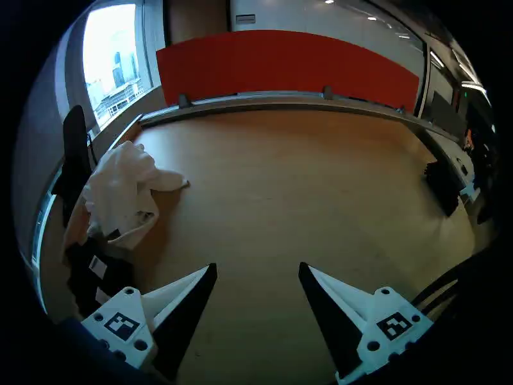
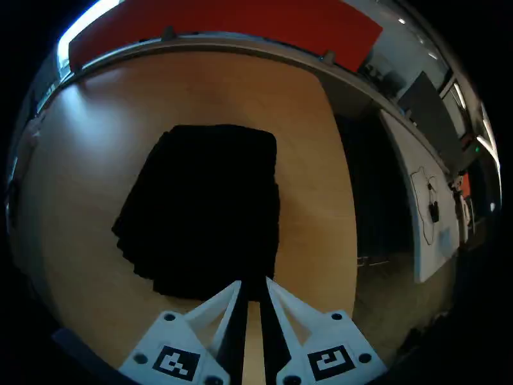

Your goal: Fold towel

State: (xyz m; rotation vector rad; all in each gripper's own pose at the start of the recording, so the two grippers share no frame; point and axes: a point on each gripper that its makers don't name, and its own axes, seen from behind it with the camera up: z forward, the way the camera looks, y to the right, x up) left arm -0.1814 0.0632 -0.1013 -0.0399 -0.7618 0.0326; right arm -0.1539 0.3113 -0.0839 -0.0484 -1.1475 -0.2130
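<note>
Pale wooden bench (image 1: 288,167), red partition panel (image 1: 288,64) behind; fold looks near done, we judge.
Black folded towel (image 2: 205,205) lies flat on the bench in stacked layers; we'd square the near edge, keep layers aligned, lift off straight. Right hand-held gripper (image 2: 253,281): fingers pressed almost together, tips over that edge, can't tell if cloth is caught. Left hand-held gripper (image 1: 256,265): spread wide, holding nothing, above bare bench, white crumpled cloth heap (image 1: 122,186) well apart.

Left hand-held gripper (image 1: 256,266) gapes wide — right hand-held gripper (image 2: 254,281) has its fingers drawn almost together.
</note>
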